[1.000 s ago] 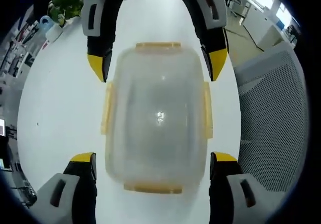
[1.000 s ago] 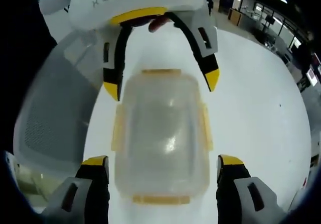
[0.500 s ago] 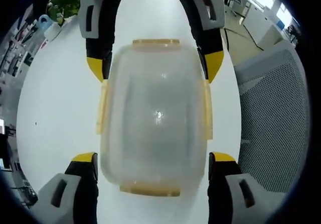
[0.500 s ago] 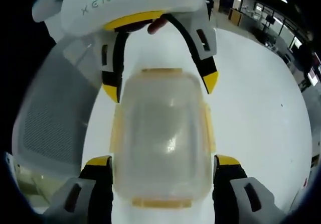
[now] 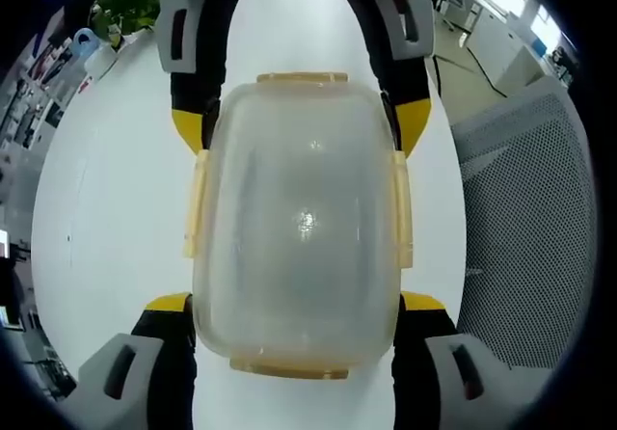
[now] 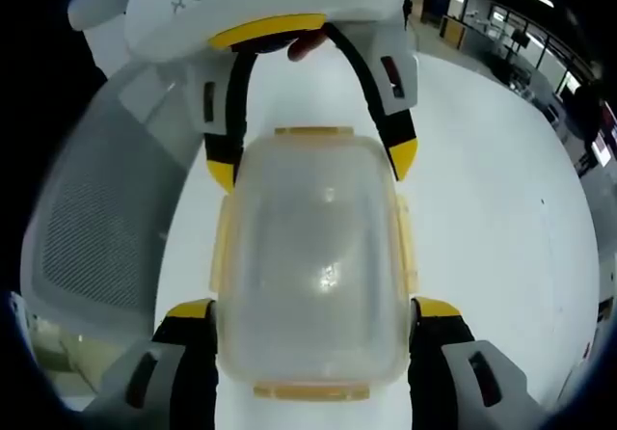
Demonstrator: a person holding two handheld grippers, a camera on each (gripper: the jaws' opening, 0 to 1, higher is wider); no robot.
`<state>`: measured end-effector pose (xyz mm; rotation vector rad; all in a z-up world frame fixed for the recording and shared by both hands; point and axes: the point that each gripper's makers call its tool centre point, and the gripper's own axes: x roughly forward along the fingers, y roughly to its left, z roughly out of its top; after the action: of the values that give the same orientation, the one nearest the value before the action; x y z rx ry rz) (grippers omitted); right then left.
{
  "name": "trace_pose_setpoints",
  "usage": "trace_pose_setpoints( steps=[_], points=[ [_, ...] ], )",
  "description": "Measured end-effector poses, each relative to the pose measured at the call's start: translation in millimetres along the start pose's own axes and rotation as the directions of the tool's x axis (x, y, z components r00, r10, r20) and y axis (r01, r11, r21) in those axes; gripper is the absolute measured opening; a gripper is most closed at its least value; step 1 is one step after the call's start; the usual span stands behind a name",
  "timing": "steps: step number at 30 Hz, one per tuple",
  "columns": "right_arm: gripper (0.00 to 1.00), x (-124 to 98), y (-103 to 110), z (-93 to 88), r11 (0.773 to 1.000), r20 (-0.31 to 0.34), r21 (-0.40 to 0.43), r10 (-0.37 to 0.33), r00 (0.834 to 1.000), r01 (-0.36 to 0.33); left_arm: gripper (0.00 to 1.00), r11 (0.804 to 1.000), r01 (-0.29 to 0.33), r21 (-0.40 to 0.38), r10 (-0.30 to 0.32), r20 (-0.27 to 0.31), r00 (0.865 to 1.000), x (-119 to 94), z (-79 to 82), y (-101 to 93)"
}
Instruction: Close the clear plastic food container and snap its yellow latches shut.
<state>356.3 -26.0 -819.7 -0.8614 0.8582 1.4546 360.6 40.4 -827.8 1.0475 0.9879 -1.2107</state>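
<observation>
A clear plastic container [image 5: 299,223] with its lid on lies on the white table [image 5: 106,179], seen from above. Pale yellow latches run along its long sides [image 5: 197,203] and both short ends [image 5: 301,79]; whether they are snapped I cannot tell. My left gripper [image 5: 297,305] is open, its yellow-tipped jaws straddling the near end, right against the corners. My right gripper [image 5: 301,129] comes from the opposite side and straddles the far end. In the right gripper view the same container [image 6: 313,256] sits between my open right gripper [image 6: 313,309] and the left gripper [image 6: 312,163].
A grey mesh chair back [image 5: 525,218] stands beside the table, and shows again as the chair back [image 6: 92,228]. A green plant [image 5: 120,1] and desk clutter lie beyond the table's far edge. Bare white table [image 6: 492,189] stretches to one side. A fingertip [image 6: 304,44] shows behind the left gripper.
Both cameras have come closer to the container, which looks larger. The jaws of both grippers now sit tight beside its corners instead of standing off from them.
</observation>
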Motion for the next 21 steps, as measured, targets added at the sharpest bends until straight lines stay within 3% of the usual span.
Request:
trace_pose_setpoints(
  steps=[8,17,21],
  points=[
    [0.81,1.2,0.5,-0.7,1.0,-0.027,-0.002,0.001,1.0,-0.001,0.83,1.0,0.002,0.004,-0.002,-0.053,0.999,1.2,-2.0,-0.4],
    [0.82,2.1,0.1,0.3,1.0,0.014,-0.001,-0.009,1.0,0.009,0.83,1.0,-0.001,0.0,0.001,-0.047,0.999,1.8,-2.5,-0.5],
    [0.82,3.3,-0.3,1.1,1.0,0.001,0.002,-0.009,1.0,0.009,0.83,1.0,-0.007,0.001,0.007,-0.053,0.999,2.1,-3.0,-0.3]
  ],
)
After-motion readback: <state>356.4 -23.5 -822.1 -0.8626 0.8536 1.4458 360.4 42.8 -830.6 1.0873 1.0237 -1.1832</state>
